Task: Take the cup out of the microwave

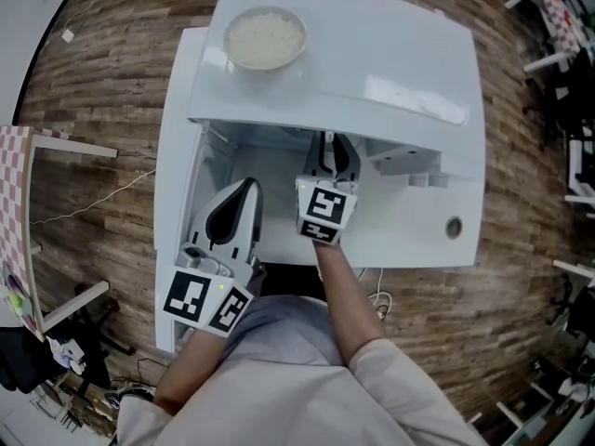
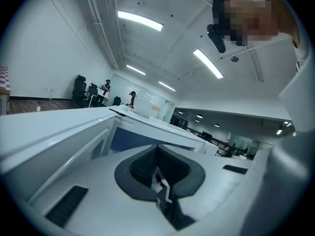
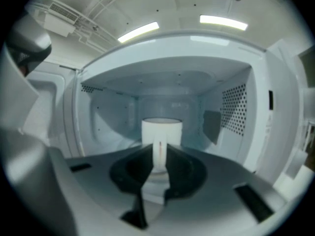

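Inside the open microwave [image 3: 110, 107], the white cup [image 3: 161, 129] stands upright about mid-cavity, its handle [image 3: 159, 154] turned straight toward the opening. The right gripper [image 3: 159, 150] reaches in through the front, and its two dark jaws are closed on that handle, one pad against each side; the cup's body sits just beyond the jaw tips.

The left gripper [image 1: 244, 193] is outside the cavity, near the inner face of the door [image 1: 177, 156], which is swung wide to the left. Its jaws are together with nothing between them; whether it touches the door cannot be told.

The only print in view is the black-and-white square markers on each gripper's cube [image 1: 325, 210] — no words can be read.

The cup stands apart from both side walls, the perforated panel [image 3: 234, 107] on the right and the cavity ceiling — open room lies all round it and forward to the front edge. On the microwave's top a bowl [image 1: 229, 45] with a pale filling sits near the back left corner.
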`<state>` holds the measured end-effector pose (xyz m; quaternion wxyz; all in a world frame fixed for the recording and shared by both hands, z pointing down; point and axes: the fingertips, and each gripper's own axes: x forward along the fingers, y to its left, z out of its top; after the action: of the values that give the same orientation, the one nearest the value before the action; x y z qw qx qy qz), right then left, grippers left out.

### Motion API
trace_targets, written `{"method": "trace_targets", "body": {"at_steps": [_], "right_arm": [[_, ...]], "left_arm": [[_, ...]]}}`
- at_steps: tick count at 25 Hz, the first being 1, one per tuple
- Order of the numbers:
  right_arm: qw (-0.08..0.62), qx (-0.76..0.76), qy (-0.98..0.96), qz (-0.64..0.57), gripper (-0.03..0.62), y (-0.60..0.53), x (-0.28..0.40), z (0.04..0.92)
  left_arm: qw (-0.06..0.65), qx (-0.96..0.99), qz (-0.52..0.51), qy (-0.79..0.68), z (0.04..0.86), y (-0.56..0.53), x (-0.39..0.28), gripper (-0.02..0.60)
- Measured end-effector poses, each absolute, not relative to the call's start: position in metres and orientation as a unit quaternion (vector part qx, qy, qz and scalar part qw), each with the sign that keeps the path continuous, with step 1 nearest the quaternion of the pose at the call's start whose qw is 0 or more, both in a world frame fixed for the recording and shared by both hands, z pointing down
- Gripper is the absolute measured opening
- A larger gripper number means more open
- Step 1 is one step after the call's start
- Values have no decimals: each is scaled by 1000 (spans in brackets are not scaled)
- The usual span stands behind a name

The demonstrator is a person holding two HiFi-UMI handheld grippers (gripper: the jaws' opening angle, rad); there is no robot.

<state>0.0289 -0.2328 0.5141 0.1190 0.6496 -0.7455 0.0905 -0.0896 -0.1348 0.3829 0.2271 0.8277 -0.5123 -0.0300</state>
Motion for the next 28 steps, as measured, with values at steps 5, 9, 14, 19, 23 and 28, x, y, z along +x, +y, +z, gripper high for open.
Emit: {"method": "trace_targets", "body": {"at_steps": [5,9,14,19,23,28], "right_arm": [[106,647,-749,90,72,-228,32,508],[104,644,-752,91,72,-223,35,507],[104,641,-755,90,71,-216,37,504],[104,637,-759,89,71,-211,38,503],[102,633,-762,90,71,-206,41,501],[101,627,-767,90,69,-199,40,501]], "left_arm": [[226,829,-29,-512,382,-133,-87,15],[225,830,-29,-509,381,-131,-82,15],[225,832,-31,-506,379,-128,-78,15],[223,833,-32,-505,379,-127,-76,15],[221,833,-34,-505,377,-123,-73,15],[219,834,-36,-504,376,-122,-71,15]]}}
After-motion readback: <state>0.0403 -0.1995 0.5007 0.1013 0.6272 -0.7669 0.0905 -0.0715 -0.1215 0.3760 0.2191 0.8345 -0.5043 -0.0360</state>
